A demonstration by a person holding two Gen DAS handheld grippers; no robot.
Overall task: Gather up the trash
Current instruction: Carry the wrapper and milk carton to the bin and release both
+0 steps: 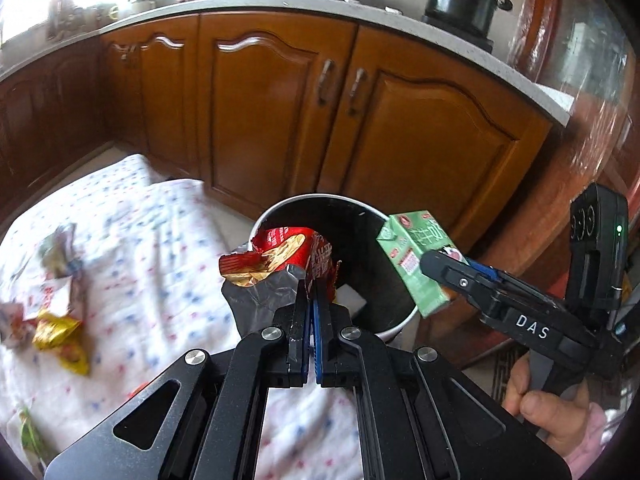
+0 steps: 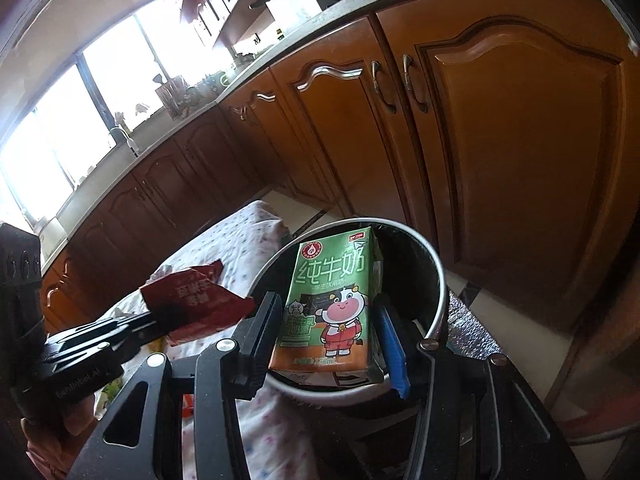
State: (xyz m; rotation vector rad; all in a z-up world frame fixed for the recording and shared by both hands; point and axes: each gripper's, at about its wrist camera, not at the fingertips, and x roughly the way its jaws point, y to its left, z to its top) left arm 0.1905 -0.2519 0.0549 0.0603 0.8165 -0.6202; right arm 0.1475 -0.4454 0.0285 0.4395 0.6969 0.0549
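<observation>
The milk carton (image 2: pixel 332 308) is green with a red-and-white cartoon cow. The snack wrapper (image 1: pixel 280 256) is red and gold—silver inside. The bin (image 2: pixel 434 300) is white-rimmed, black within; the cloth (image 1: pixel 160 240) is white with small blue and red specks.

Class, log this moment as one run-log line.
left gripper: shut on red wrapper | right gripper: shut on milk carton | both over bin | drop pending

You face brown wooden cabinets (image 2: pixel 520 152) under a pale countertop (image 1: pixel 248 6), with bright windows (image 2: pixel 80 120) far left.
</observation>
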